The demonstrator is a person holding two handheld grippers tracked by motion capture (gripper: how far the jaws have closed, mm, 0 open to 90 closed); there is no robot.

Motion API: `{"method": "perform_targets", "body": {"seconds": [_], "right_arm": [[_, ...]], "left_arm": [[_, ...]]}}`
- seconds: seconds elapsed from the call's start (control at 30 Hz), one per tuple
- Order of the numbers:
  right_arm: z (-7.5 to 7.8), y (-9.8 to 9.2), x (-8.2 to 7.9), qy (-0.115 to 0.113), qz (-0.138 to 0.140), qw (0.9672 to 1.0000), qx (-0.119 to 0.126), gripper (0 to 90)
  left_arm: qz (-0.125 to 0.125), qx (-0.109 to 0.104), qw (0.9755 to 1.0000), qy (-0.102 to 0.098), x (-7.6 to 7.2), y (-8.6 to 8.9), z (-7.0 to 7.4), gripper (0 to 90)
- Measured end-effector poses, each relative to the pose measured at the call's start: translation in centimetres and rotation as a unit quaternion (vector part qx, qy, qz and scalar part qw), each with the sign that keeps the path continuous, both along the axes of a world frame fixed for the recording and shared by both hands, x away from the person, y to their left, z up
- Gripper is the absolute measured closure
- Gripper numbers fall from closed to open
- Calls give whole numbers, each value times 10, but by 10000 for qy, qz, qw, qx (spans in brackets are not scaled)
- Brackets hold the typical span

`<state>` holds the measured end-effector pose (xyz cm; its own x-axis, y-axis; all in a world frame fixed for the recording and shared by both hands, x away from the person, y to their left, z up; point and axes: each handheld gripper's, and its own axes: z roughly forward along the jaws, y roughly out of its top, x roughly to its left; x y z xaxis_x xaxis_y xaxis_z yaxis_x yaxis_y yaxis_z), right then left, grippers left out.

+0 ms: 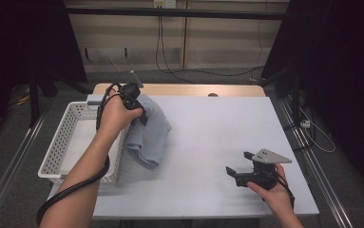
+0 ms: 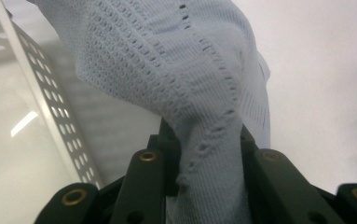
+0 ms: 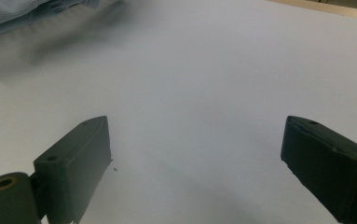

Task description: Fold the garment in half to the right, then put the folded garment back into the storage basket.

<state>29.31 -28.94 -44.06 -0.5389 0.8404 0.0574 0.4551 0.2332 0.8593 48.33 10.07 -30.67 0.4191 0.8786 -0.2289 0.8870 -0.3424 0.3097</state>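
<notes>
Pale blue knit cloth (image 1: 148, 130) – eyelet rows, bunched – clamped in left gripper (image 1: 139, 111); right gripper (image 1: 236, 173) gapes wide, nothing in it.

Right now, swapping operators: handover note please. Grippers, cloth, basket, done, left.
Left gripper: shut on the light blue cloth, held up beside the white basket.
Right gripper: open, nothing between its jaws, low over the table at the near right.
Cloth: lower end hangs by the basket's right wall, not inside.
Done: cloth picked up.
Left: likely placing it in the basket.
</notes>
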Motion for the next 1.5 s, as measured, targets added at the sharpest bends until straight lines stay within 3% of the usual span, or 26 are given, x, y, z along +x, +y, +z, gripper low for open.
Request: {"method": "perform_targets", "body": {"seconds": [0.8, 1.5], "right_arm": [[0, -2, 1, 2, -1, 10000, 18, 75], [-2, 0, 2, 28, 6, 10000, 11, 75]], "left_arm": [[-104, 229, 9995, -191, 18, -2, 29, 737], [-80, 267, 9991, -308, 19, 10, 48, 737]]}}
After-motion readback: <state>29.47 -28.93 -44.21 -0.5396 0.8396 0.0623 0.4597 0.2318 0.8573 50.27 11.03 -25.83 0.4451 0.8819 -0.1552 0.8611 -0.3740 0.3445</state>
